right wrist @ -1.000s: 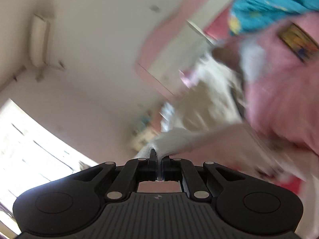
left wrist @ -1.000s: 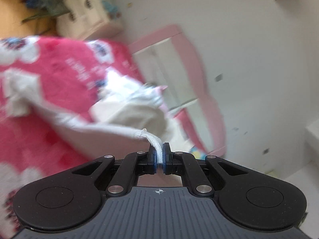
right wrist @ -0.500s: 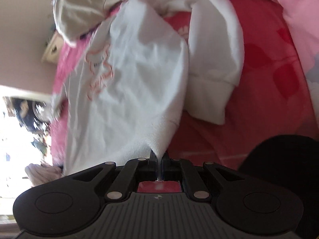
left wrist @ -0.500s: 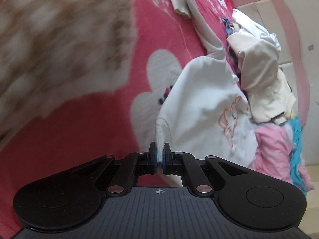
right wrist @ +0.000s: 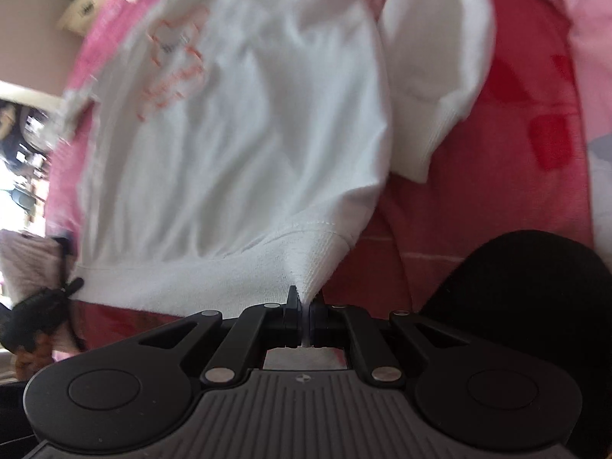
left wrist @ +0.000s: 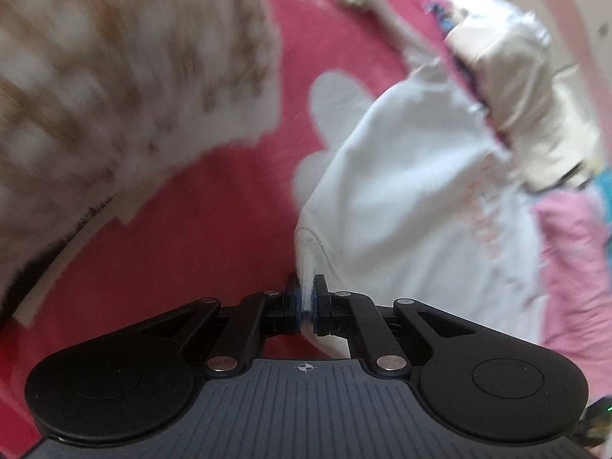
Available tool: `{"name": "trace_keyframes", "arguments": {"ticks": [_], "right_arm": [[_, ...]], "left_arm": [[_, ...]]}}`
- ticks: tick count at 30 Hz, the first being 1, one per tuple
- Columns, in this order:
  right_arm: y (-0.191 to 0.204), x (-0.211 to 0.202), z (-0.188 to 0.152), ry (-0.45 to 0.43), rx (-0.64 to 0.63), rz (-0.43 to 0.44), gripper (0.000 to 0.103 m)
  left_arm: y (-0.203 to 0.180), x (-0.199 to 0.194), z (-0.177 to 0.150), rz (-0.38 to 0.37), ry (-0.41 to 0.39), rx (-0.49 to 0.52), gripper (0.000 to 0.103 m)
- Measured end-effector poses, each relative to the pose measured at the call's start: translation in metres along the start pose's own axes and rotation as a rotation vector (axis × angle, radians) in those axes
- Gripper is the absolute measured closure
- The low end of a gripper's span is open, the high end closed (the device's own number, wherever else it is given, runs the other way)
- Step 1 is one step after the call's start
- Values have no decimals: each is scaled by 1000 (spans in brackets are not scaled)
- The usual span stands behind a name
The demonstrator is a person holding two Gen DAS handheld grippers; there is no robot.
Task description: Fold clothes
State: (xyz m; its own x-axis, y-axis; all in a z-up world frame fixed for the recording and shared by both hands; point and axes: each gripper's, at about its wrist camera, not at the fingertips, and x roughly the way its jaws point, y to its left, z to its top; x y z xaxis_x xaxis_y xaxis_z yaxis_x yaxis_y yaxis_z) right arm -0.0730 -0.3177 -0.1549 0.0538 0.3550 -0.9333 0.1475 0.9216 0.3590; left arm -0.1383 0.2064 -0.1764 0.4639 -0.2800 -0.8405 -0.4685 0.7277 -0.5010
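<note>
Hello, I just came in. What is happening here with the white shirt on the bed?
A person is folding clothes with a handheld gripper in each hand. The left gripper and the right gripper are both shut on the bottom hem of a white sweatshirt, at its two corners. The sweatshirt lies spread on a red blanket, print side up, one sleeve beside the body. More clothes are piled beyond it. No fold is made yet.

We see a big red blanket (left wrist: 214, 229) with white shapes spread over the bed. Behind it stands a pale wall (left wrist: 596, 7) with a pink frame (left wrist: 554, 4) along it. From the other side we see a small cream cabinet (right wrist: 86, 5) by the wall, and bright light comes in at the window (right wrist: 15, 199).
</note>
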Motion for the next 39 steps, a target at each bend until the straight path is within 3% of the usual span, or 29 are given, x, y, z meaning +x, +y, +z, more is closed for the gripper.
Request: {"name": "trace_keyframes", "arguments": {"ticks": [6, 8, 12, 15, 16, 21, 24, 28, 30, 33, 35, 39], "right_arm": [[6, 41, 12, 91, 11, -150, 93], [15, 32, 12, 71, -18, -182, 71], [46, -18, -7, -120, -218, -289, 55], [84, -45, -43, -301, -516, -312, 53], [96, -44, -55, -320, -624, -294, 52], [145, 9, -102, -255, -1099, -170, 58], [159, 43, -116, -245, -1264, -138, 58], [164, 65, -112, -212, -1334, -60, 59], [162, 74, -117, -204, -1395, -100, 63], [159, 86, -121, -200, -1416, -151, 66], [157, 90, -116, -194, -1381, -151, 92], [152, 78, -103, -204, -1251, -89, 100]], "left_arm": [[2, 23, 2, 34, 34, 17, 98], [2, 22, 4, 30, 43, 16, 98], [6, 17, 5, 14, 63, -12, 98], [7, 17, 6, 12, 80, -53, 98], [7, 17, 6, 16, 85, -67, 98], [6, 18, 8, 21, 101, -121, 97], [5, 17, 8, 25, 105, -138, 97], [2, 17, 7, 30, 93, -114, 89], [0, 18, 6, 22, 86, -86, 78], [-4, 18, 5, 16, 77, -56, 75], [-6, 18, 4, 17, 73, -38, 72], [-11, 16, 5, 29, 69, -5, 70]]}}
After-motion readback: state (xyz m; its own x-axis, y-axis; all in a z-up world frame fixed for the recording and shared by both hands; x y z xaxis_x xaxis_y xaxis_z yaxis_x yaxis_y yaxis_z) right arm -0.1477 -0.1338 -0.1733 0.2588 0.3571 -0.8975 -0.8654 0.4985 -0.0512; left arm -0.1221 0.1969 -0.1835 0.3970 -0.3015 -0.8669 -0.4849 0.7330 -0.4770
